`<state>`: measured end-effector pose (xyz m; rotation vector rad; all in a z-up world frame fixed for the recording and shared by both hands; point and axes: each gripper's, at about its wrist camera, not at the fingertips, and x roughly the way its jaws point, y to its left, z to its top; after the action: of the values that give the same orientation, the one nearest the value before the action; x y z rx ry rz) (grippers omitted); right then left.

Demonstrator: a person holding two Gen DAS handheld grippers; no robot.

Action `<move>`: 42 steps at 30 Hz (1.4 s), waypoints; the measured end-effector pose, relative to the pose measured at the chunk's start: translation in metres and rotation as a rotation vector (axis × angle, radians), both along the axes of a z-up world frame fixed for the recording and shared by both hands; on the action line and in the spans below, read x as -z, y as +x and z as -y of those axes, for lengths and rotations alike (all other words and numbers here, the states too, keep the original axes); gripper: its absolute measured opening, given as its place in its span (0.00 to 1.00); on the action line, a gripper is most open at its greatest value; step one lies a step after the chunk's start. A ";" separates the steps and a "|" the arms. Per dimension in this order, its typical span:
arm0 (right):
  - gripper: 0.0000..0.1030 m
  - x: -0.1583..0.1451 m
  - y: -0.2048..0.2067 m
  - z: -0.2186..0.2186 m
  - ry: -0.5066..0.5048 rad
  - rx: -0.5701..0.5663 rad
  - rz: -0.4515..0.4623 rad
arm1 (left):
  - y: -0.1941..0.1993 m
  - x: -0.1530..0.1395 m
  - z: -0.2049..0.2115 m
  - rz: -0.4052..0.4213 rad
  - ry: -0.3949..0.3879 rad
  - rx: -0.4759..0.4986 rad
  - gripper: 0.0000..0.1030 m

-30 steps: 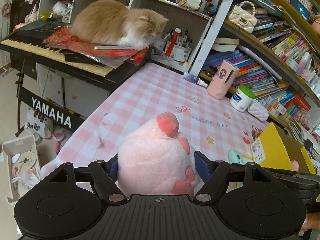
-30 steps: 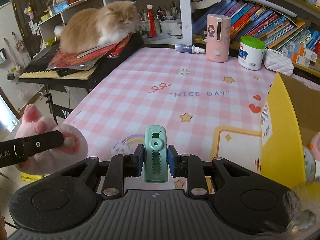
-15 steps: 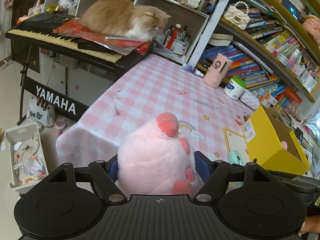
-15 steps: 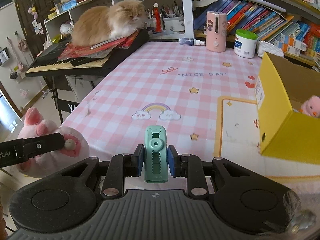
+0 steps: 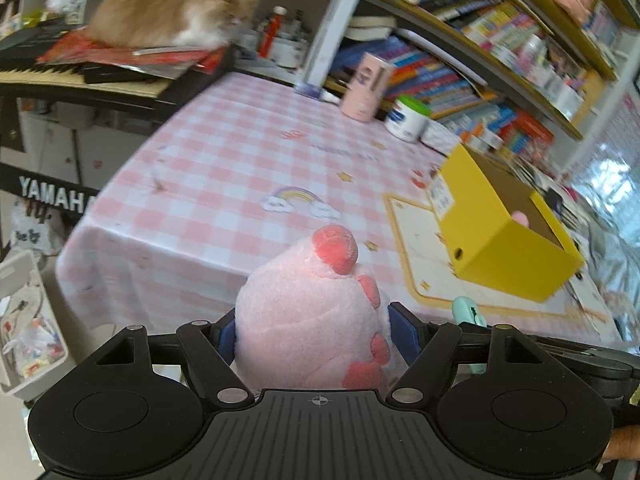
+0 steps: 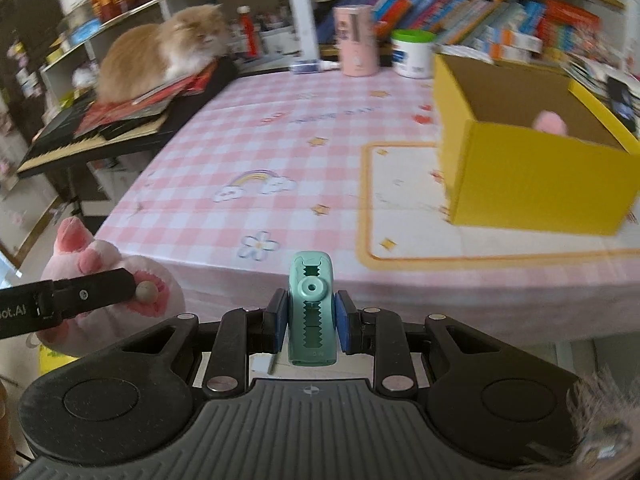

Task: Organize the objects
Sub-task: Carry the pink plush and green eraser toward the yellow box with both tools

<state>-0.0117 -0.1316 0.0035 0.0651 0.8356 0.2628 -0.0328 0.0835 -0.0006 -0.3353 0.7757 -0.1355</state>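
My left gripper [image 5: 310,330] is shut on a pink plush toy [image 5: 308,312] with red bumps, held off the table's front edge; the toy also shows in the right wrist view [image 6: 104,284]. My right gripper [image 6: 310,320] is shut on a small mint-green clip [image 6: 311,306], upright between the pads; its tip shows in the left wrist view [image 5: 468,312]. An open yellow box [image 6: 536,168] stands on the table at the right with a small pink plush [image 6: 551,122] inside; the box also shows in the left wrist view [image 5: 496,228].
A pink checked tablecloth [image 6: 304,148] covers the table. A cat [image 6: 160,56] lies on a Yamaha keyboard [image 5: 80,76] at the left. A pink canister [image 6: 355,40] and white jar [image 6: 412,54] stand at the back before bookshelves [image 5: 460,72]. A white bin [image 5: 24,320] sits on the floor.
Both grippers have pulled back from the table with their objects held, past its front edge. The yellow box now sits farther ahead and shows its inside.
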 end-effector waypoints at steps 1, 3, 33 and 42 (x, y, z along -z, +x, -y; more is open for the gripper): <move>0.22 0.000 -0.002 0.004 0.000 0.015 -0.002 | 0.001 0.000 0.005 -0.002 0.000 0.014 0.72; 0.22 0.001 -0.005 0.012 -0.002 0.037 -0.009 | 0.004 0.000 0.015 0.000 0.002 0.044 0.72; 0.22 -0.010 0.001 0.146 0.001 0.263 -0.006 | 0.055 -0.012 0.145 0.024 0.029 0.253 0.72; 0.22 -0.008 0.015 0.172 -0.006 0.259 -0.014 | 0.067 -0.010 0.173 0.027 0.023 0.252 0.72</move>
<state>0.0037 -0.3039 0.0116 0.1684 0.8321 0.0164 0.0337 -0.0893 0.0096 -0.2126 0.7899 -0.3666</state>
